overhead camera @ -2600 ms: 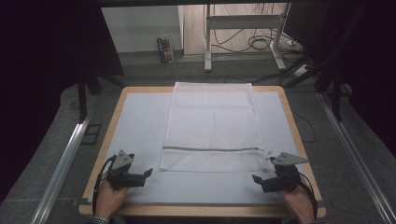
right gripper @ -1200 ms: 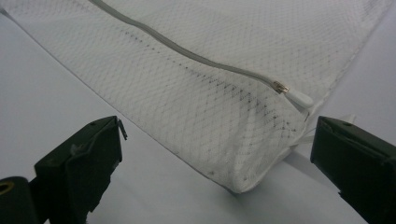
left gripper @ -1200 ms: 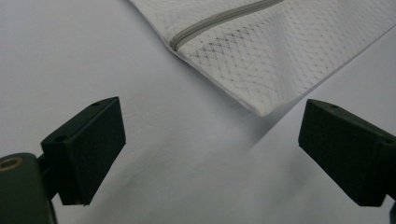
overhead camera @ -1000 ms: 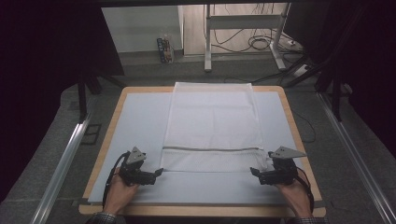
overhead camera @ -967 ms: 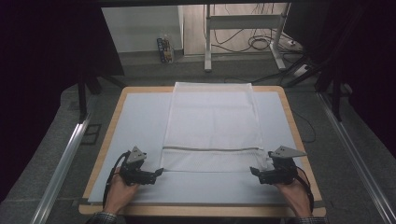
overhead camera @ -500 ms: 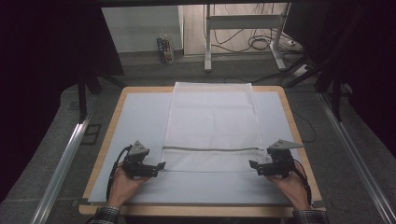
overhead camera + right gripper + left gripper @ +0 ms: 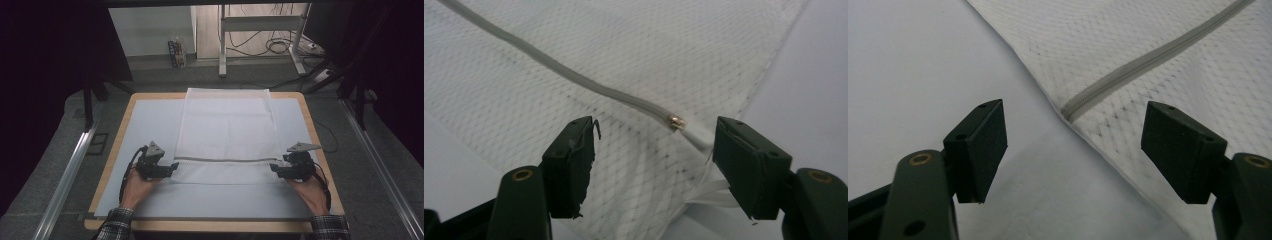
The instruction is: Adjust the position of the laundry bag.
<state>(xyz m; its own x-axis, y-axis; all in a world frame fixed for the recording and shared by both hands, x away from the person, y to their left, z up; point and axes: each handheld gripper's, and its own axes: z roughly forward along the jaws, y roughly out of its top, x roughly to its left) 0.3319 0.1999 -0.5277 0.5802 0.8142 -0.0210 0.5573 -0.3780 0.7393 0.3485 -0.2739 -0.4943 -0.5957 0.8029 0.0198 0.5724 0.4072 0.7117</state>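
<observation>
A white mesh laundry bag [image 7: 227,132] is lying flat down the middle of the pale table [image 7: 150,125], its grey zipper [image 7: 225,160] running across near the person's edge. The left gripper [image 7: 171,167] and right gripper [image 7: 274,169] are flanking the bag's zipper ends. Both have just been closing; the bag's edge is lying between each pair of jaws, the pads not yet pressing it.

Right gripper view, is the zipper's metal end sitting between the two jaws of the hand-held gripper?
Yes, the small metal zipper end on the white mesh bag lies in the gap between the right hand-held gripper jaws, which are not pressing it.
</observation>
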